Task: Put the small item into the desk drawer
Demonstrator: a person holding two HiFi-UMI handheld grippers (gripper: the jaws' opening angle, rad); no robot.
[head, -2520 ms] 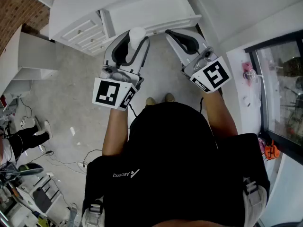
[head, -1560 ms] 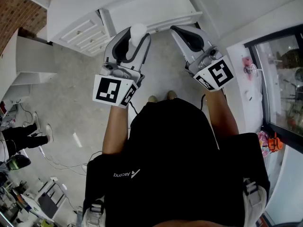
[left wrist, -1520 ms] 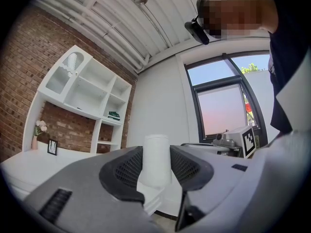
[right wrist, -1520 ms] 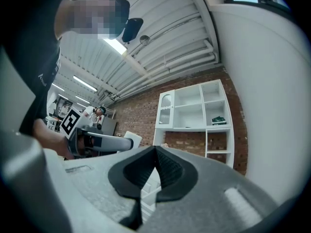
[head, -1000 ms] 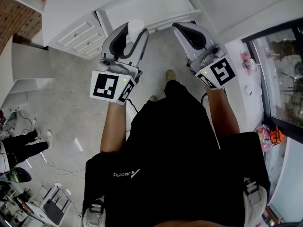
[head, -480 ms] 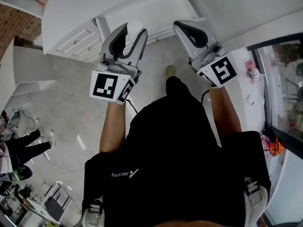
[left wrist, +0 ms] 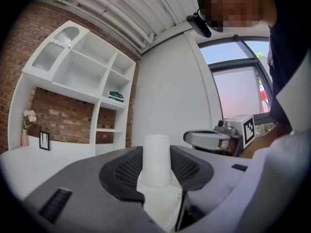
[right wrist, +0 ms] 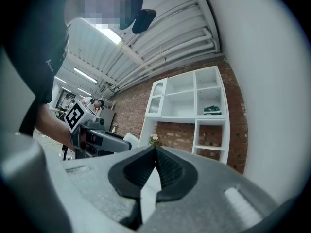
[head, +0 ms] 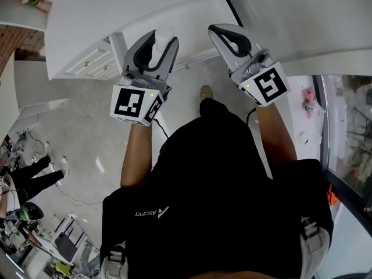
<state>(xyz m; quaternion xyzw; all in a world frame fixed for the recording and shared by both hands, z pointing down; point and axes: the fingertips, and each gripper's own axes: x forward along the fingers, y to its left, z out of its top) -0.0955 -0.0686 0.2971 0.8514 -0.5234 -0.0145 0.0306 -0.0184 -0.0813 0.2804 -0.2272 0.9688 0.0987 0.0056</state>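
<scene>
The left gripper (head: 158, 42) is clamped on the small white cup-shaped item (left wrist: 156, 159), which sits between its pads at the lower centre of the left gripper view. The right gripper (right wrist: 155, 154) has its jaws pressed together on nothing. In the head view both point toward the white desk (head: 104, 16) along the top of the frame, with its drawer fronts (head: 93, 67) at upper left.

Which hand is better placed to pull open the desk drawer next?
Right, probably: the right hand-held gripper is empty with jaws together, while the left hand-held gripper is clamped on the small white item.
</scene>
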